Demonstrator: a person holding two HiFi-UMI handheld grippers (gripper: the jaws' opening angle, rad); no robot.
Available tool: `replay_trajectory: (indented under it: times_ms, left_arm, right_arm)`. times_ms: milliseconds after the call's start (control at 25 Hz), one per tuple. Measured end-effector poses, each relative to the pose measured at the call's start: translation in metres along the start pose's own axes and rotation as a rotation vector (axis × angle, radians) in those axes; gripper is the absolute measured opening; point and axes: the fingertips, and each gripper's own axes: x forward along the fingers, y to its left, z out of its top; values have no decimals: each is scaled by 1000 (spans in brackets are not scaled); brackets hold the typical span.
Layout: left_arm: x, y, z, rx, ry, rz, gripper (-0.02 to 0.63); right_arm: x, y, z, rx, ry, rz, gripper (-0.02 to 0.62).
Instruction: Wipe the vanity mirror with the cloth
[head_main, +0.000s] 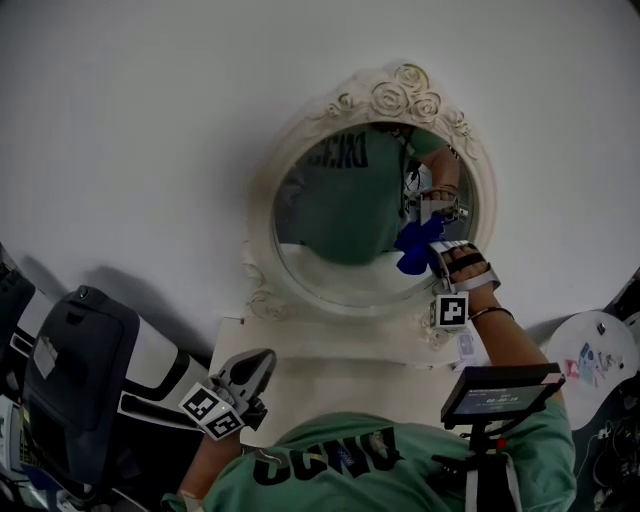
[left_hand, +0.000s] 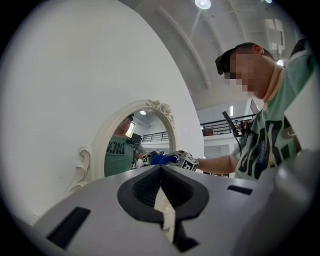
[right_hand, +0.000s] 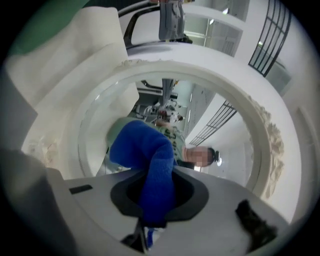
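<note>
Green shirt (head_main: 330, 455) fills the bottom edge of the head view. Left of centre and low in the frame, the left gripper (head_main: 250, 372) hangs with jaws pressed together on nothing, well below the mirror (head_main: 340, 230). Right of centre, the right gripper (head_main: 432, 245) clenches the blue cloth (head_main: 412, 250) at the glass, near the mirror's right rim.

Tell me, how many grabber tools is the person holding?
2. The left tool is down low near the person's body, shut and empty. The right tool is up at the mirror, shut on the blue cloth.
</note>
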Motion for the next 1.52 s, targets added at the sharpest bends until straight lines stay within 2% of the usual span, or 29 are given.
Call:
replay_trajectory:
  times_ms: [200, 360, 520, 680, 840, 1040, 1240, 1520]
  left_arm:
    - [-39, 8, 3, 0, -14, 98, 0]
    - [-71, 13, 10, 13, -27, 176, 0]
    - [-96, 15, 15, 23, -43, 236, 0]
    - [-114, 17, 15, 25, -48, 283, 0]
    - [-111, 23, 12, 18, -41, 281, 0]
    - [-78, 15, 5, 7, -7, 194, 0]
    - [-40, 11, -2, -6, 22, 105, 0]
    - [17, -9, -17, -27, 59, -43, 0]
  right_arm:
    - [17, -25, 149, -10, -280, -62, 51]
    - [32, -36, 251, -40, -427, -82, 51]
    - [56, -33, 311, -79, -485, -50, 51]
    - [66, -28, 339, -96, -525, -17, 51]
    - [70, -32, 336, -126, -525, -49, 51]
    - [63, -16, 306, -95, -497, -18, 51]
    - [51, 11, 224, -100, -401, 25, 51]
    - [22, 55, 72, -110, -186, 80, 51]
